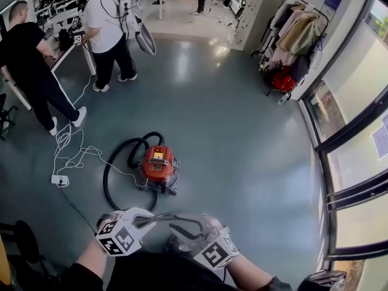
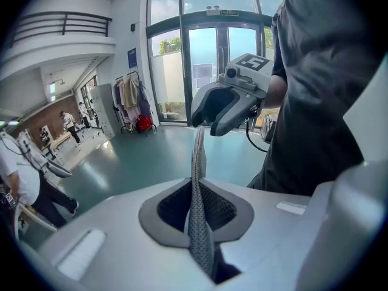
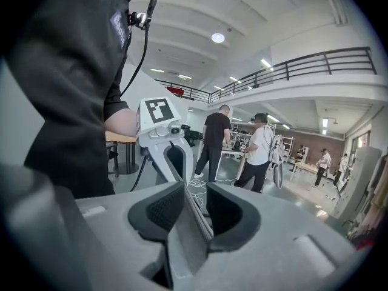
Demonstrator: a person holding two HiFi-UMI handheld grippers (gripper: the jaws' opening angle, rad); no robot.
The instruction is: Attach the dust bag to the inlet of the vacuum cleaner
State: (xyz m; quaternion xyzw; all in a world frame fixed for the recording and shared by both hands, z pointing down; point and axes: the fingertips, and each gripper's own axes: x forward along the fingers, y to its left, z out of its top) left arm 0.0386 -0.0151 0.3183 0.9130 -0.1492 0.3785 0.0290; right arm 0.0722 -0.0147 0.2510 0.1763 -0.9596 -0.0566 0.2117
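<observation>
Closest in, the left gripper (image 2: 197, 139) is held with its jaws pressed together on nothing. The right gripper (image 3: 188, 190) is held with its jaws parted, nothing between them. The two are pointed at each other. Farther out, well apart from both, the red vacuum cleaner (image 1: 159, 165) is seen on the grey-blue floor (image 1: 242, 132), away from its edges, with its black hose (image 1: 115, 168) looped at its left.

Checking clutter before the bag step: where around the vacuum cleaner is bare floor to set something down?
Bare floor runs right of the vacuum cleaner to the window wall, and beyond it toward the clothes rack. Crowded left: hose, cable, power strip.
</observation>
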